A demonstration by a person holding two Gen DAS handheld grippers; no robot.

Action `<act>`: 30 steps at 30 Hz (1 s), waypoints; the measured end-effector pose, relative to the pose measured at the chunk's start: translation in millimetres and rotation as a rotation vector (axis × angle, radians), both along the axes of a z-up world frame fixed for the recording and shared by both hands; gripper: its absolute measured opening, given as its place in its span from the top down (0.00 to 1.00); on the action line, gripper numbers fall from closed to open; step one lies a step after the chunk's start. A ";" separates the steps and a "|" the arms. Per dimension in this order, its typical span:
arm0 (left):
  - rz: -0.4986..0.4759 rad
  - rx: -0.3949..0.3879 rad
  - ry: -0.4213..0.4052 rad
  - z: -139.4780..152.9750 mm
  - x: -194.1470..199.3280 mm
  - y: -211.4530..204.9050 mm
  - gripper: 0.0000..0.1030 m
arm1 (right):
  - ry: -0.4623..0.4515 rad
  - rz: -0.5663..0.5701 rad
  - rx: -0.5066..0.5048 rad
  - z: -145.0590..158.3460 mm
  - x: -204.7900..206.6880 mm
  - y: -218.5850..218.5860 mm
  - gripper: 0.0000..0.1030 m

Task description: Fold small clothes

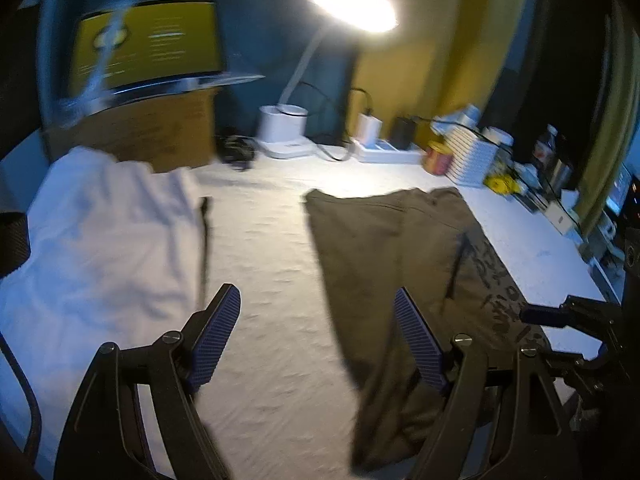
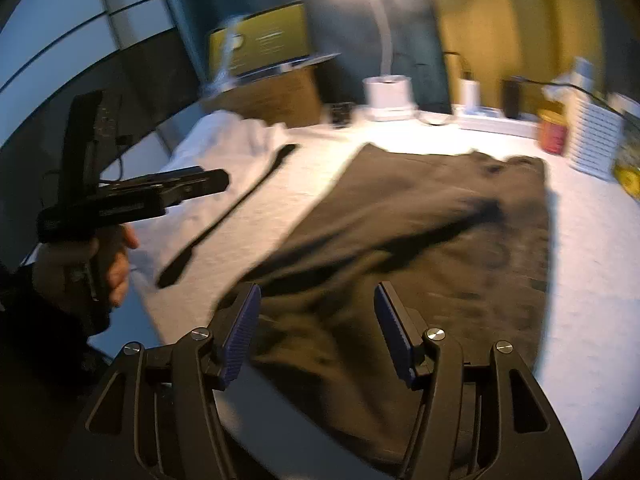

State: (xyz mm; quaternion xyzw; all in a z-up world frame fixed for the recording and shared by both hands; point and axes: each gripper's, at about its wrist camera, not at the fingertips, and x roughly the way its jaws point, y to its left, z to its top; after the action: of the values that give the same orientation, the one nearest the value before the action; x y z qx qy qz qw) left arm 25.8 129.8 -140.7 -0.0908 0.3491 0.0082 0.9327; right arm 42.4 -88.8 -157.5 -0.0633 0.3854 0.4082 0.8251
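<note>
On the white counter point(image 2: 592, 264) a dark olive-brown garment point(image 2: 440, 240) lies spread out, its far edge toward the lit desk lamp point(image 1: 352, 4) and its near edge rumpled at the counter's front. Both views are blurred. Above that near edge hangs the right hand-held gripper point(image 2: 318, 328) — its blue-padded jaws stand apart with nothing between them and no pad touching the cloth. The left hand-held gripper point(image 1: 318, 340) is likewise spread wide and empty, over the bare strip of counter between the dark garment point(image 1: 384, 264) and a white garment point(image 1: 104, 240) lying off to the left. In the right wrist view a hand point(image 2: 108, 264) grips the left tool's handle. A thin black strap point(image 2: 232, 208) lies between the two garments. Along the back edge stand a cardboard box point(image 1: 160, 128), a white power strip point(image 1: 384, 152) and a red tin point(image 2: 554, 132) — all well apart from the clothes.
</note>
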 end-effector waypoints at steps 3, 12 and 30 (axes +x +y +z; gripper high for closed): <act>-0.056 0.020 0.026 -3.0 20.7 -21.7 0.23 | 0.018 -0.061 0.004 -7.7 14.8 -24.6 0.39; -0.227 0.132 0.112 -19.6 83.5 -86.8 0.23 | 0.070 -0.208 0.010 -30.0 58.5 -85.2 0.39; -0.269 0.337 0.218 -56.7 136.1 -83.2 0.36 | 0.126 -0.291 0.002 -53.4 118.1 -96.7 0.39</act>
State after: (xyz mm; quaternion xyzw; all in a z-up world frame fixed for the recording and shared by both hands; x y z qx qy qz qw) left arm 161.9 46.6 -197.3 0.1150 0.4502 -0.0479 0.8842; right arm 160.6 -185.6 -211.0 0.0199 0.4409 0.2879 0.8499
